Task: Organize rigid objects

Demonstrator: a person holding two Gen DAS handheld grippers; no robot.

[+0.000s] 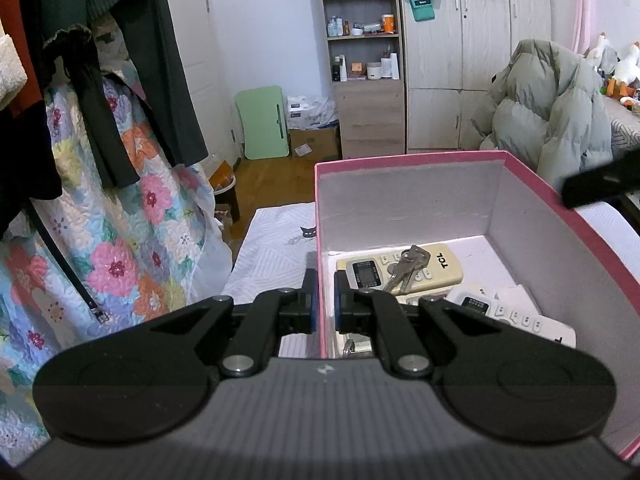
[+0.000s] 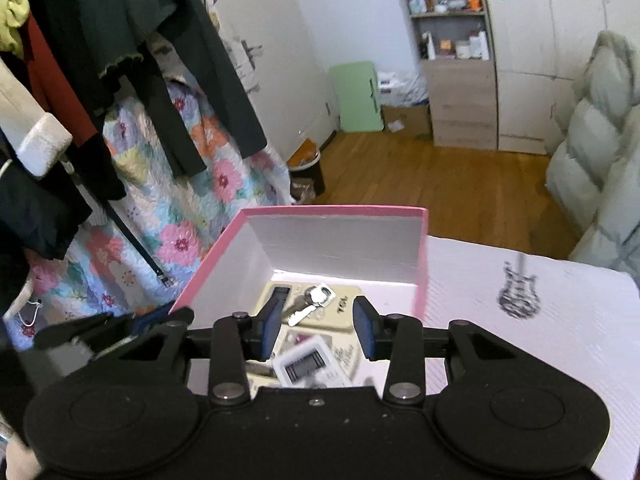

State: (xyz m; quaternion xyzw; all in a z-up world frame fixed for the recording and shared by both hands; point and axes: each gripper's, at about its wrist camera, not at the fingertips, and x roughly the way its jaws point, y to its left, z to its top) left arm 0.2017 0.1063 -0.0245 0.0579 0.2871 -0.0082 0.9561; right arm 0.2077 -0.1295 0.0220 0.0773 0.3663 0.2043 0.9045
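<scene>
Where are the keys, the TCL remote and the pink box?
keys [image 1: 408,268], left wrist view, on the key heads.
TCL remote [image 1: 442,266], left wrist view, by its logo.
pink box [image 1: 404,159], left wrist view, far rim.

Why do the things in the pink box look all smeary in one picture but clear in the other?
In the right wrist view, the white remote control with a small screen and the silver keys are smeared by motion blur. In the left wrist view, the pink cardboard box, the keys and the cream TCL remote control look sharp. Both views bend straight edges, like a fishbowl.
</scene>
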